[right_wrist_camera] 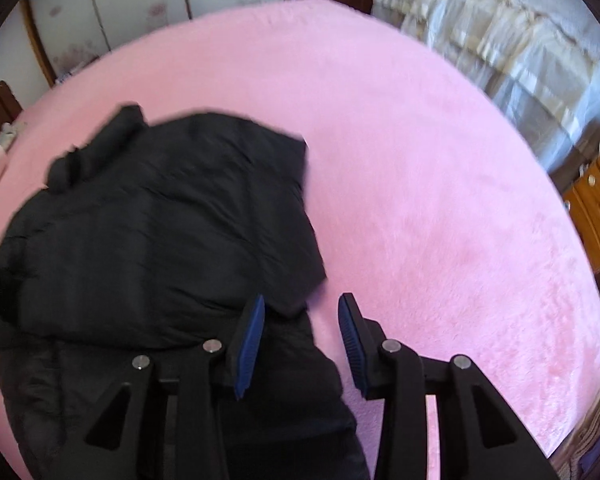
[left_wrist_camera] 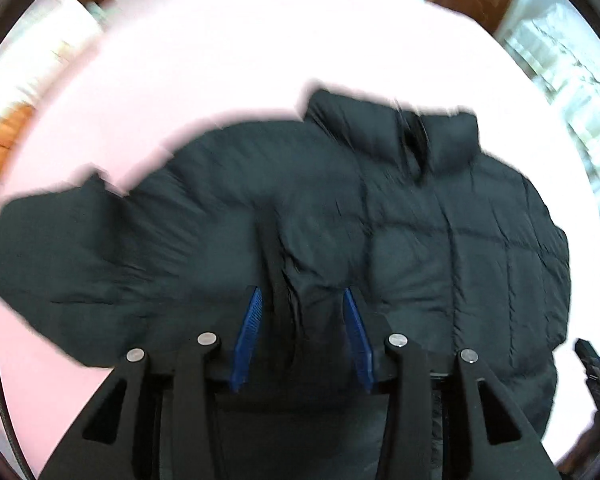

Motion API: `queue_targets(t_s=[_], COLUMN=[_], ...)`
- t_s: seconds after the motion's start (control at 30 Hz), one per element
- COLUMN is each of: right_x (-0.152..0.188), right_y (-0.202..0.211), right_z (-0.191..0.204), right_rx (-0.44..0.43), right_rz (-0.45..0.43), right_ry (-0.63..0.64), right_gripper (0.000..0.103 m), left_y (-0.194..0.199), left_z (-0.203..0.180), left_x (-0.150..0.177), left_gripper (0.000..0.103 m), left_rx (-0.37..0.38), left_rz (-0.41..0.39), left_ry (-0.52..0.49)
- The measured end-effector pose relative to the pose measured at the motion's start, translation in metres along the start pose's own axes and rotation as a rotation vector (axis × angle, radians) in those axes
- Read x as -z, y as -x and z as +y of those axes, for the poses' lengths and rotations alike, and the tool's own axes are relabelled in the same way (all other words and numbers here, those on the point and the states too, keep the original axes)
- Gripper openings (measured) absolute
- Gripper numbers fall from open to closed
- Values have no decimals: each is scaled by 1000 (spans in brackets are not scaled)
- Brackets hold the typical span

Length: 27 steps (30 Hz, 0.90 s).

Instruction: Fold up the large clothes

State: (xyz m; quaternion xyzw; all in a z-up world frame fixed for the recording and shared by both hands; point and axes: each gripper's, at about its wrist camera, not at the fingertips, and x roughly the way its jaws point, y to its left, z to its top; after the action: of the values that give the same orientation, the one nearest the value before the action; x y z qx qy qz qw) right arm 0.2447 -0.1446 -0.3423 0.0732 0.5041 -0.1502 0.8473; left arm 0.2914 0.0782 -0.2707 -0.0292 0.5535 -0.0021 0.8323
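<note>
Black quilted puffer jacket (left_wrist_camera: 400,216), lay front-up on pink bed (right_wrist_camera: 420,160), collar toward far edge, one sleeve folded across its body

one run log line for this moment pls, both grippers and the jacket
stage: folding | black puffer jacket: on pink bed cover, right sleeve folded over body | left gripper: open over jacket | right gripper: open at jacket edge

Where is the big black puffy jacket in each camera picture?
Left wrist view: the black jacket fills the middle and right, collar at top.
Right wrist view: the black jacket lies on the left side, sleeve folded across it.
Shared landmark: the pink blanket under the jacket shows in both views.
</note>
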Motion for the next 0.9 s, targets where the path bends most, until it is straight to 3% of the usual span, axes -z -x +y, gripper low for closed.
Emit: queue_targets(t_s=[0.1, 0.2, 0.27, 0.4, 0.53, 0.67, 0.83, 0.9], right_x=[-7, -8, -11, -9, -5, -4, -8, -9], right_y=[5, -3, -10, -32, -56, -52, -23, -6], right_z=[22, 46, 62, 83, 55, 32, 36, 46], right_rx=[-56, -129, -150, -98, 19, -4, -35, -56], right_rz=[-20, -1, -1, 37, 100, 135, 127, 108], right_ry=[26, 52, 94, 147, 115, 92, 93, 96], right_gripper=[38, 38, 29, 21, 10, 9, 10, 10], left_y=[23, 9, -6, -47, -71, -68, -46, -24], left_z=[2, -12, -22, -26, -19, -25, -17, -14], left_x=[2, 0, 1, -1, 1, 4, 3, 4], left_gripper=[41, 36, 30, 29, 29, 30, 44, 56], left_rx=[3, 33, 36, -64, -97, -109, -13, 22], left_rz=[-88, -68, -40, 22, 68, 65, 75, 46], left_ry=[20, 1, -19, -11, -14, -74, -23, -9])
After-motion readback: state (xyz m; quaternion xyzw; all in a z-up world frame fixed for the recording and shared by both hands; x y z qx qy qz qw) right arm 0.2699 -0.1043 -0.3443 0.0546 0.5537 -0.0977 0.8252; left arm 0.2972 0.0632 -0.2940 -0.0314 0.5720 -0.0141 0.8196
